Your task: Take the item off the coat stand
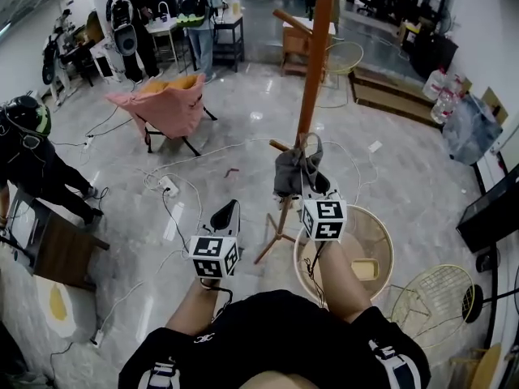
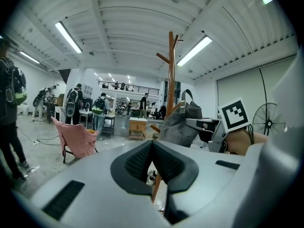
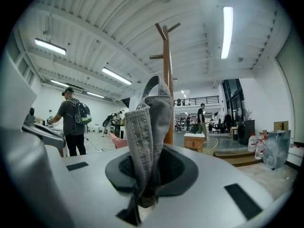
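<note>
A tall wooden coat stand point(image 1: 313, 55) rises from the floor in front of me. A grey fabric bag point(image 1: 288, 170) hangs by its strap from a low peg. My right gripper point(image 1: 311, 181) is at the bag and shut on it. In the right gripper view the grey bag's seamed fabric point(image 3: 148, 127) is pinched between the jaws of the right gripper point(image 3: 145, 177), with the coat stand point(image 3: 167, 65) just behind. My left gripper point(image 1: 228, 212) hangs left of the stand, shut and empty. The left gripper view shows its own jaws point(image 2: 152, 161) closed, and beyond them the bag point(image 2: 182, 123) and the stand point(image 2: 171, 70).
A pink folding chair point(image 1: 166, 104) stands at the back left. Cables and a power strip point(image 1: 169, 186) lie on the floor to the left of the stand. A round wicker basket point(image 1: 383, 237) sits right of the stand's base. A person point(image 1: 28, 148) stands at the left edge.
</note>
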The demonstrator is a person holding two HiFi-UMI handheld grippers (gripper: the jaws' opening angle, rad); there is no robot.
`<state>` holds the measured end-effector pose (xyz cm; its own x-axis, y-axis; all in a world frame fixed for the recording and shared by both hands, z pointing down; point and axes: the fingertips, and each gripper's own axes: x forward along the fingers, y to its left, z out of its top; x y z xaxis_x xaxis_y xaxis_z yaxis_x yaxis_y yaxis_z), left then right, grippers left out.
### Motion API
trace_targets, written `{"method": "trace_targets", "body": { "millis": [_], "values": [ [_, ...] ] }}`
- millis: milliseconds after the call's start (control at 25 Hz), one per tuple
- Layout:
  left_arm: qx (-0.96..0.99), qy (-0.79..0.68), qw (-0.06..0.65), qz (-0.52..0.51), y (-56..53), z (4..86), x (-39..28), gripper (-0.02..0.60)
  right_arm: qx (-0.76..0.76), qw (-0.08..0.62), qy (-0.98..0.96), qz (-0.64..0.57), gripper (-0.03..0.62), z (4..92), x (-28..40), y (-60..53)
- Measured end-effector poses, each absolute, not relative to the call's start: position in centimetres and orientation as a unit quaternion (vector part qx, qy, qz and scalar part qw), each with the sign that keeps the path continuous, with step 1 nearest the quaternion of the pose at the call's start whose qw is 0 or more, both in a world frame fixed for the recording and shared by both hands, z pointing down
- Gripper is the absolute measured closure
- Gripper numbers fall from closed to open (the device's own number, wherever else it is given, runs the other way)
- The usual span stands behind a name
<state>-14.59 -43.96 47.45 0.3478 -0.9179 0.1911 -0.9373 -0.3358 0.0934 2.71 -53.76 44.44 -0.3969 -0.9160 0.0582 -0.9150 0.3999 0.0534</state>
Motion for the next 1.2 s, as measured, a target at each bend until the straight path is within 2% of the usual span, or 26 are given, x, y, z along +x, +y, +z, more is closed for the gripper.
{"method": "trace_targets", "body": {
  "millis": [360,720,1200],
  "values": [
    [0.827,-0.551,0.099,0.061,-44.4,48.2,-12.4,0.569,0.533,-0.006,-0.846,0.004,0.534,42.5,4.6,-48.6],
    [0.844,-0.522,0.103,0.072,-45.2,48.7,-9.1,0.569,0.557,0.042,-0.828,0.049,0.533,48.7,7.5,-46.5],
    [0.857,-0.498,0.103,0.079,-45.0,49.0,-6.5,0.569,0.575,0.04,-0.816,0.045,0.534,48.1,9.9,-45.8]
  ]
}}
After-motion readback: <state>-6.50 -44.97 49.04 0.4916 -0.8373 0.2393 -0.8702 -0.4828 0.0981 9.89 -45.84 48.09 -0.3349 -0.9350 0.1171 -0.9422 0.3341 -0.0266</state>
